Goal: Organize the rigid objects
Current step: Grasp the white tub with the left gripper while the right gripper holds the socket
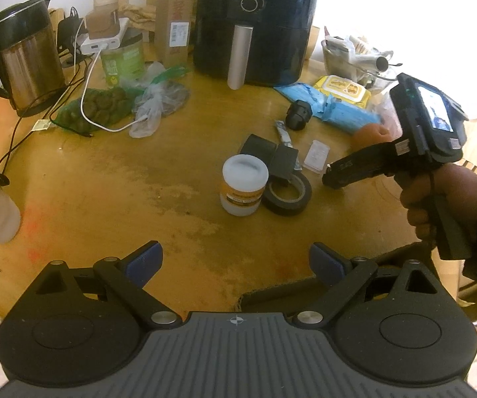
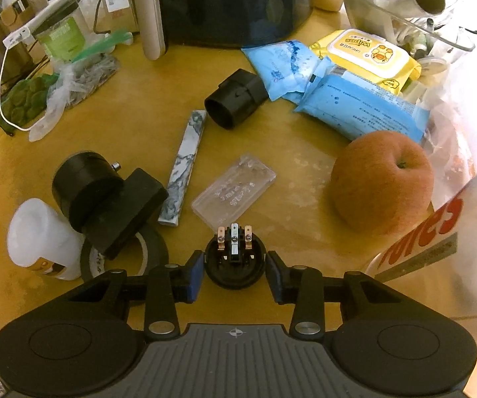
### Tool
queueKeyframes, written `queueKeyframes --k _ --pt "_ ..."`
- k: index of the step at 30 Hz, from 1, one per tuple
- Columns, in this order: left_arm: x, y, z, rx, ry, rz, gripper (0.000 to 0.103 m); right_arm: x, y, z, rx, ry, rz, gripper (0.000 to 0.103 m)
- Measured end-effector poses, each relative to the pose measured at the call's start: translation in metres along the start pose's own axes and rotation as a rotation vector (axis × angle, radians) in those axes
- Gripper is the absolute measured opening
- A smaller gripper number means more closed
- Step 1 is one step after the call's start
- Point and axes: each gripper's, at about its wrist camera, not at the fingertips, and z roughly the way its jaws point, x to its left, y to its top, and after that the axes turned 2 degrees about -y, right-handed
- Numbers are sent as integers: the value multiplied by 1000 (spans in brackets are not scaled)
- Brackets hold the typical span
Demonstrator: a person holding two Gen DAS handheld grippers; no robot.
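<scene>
My right gripper is shut on a round black plug part with copper and silver contacts, held just above the wooden table. In front lie a clear plastic case, a marbled bar, a black cylinder, a black block assembly, a roll of black tape and a white jar. My left gripper is open and empty, hovering near the table's front edge. It sees the jar, the tape and the right gripper.
An apple, blue wipe packs and a yellow wipe pack lie at the right. A black air fryer stands at the back, a kettle and green can at the left, with cables and bags.
</scene>
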Motion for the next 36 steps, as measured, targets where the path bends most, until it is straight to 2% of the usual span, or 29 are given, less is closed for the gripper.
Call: queueKeyframes --k 14,24,36 --pt "-5 9 6 -1 -9 52 97 -2 -12 -58 -49 134 -5 42" --pt "-7 20 18 -5 3 96 97 -19 -34 -95 -73 182 61 42" --pt "-8 40 48 -25 8 150 96 -27 -67 -125 -91 193 105 42"
